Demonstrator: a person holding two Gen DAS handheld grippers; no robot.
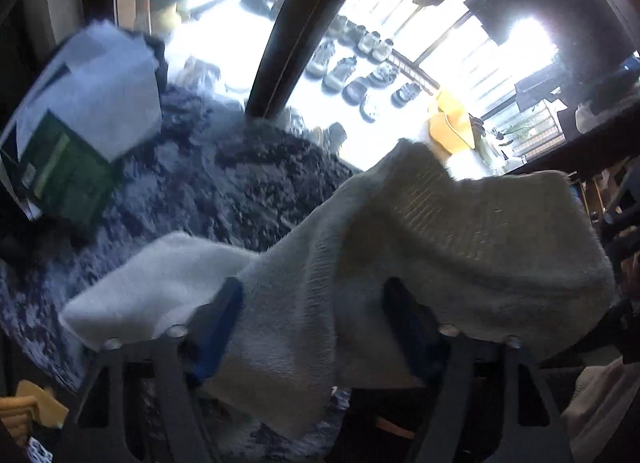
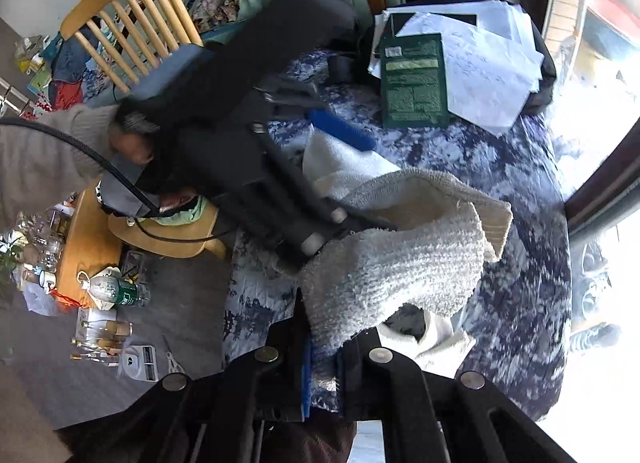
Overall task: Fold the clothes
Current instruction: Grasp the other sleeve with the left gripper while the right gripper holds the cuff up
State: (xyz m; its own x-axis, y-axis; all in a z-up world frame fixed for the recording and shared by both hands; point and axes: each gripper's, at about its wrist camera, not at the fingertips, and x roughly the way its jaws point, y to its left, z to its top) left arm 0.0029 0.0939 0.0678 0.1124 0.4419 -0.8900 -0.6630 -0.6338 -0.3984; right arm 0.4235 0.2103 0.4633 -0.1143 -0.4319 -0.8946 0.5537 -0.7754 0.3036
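A white terry towel (image 1: 420, 239) hangs in the air over a blue-and-white mottled bedspread (image 1: 192, 191). My left gripper (image 1: 316, 319) stands wide open, its blue pads (image 1: 218, 327) on either side of a strip of the towel, which drapes over both fingers. In the right wrist view my right gripper (image 2: 322, 367) is shut on a lower edge of the same towel (image 2: 392, 267). The left gripper (image 2: 344, 179) shows there too, reaching into the towel's upper fold, one blue pad (image 2: 344, 131) sticking out.
White papers and a green booklet (image 2: 414, 81) lie on a dark bag at the bedspread's far end. A wooden chair (image 2: 128, 23), a low table with bottles (image 2: 84, 247) and a dark door post (image 1: 296, 23) stand around. Several shoes (image 1: 360, 67) line the bright floor.
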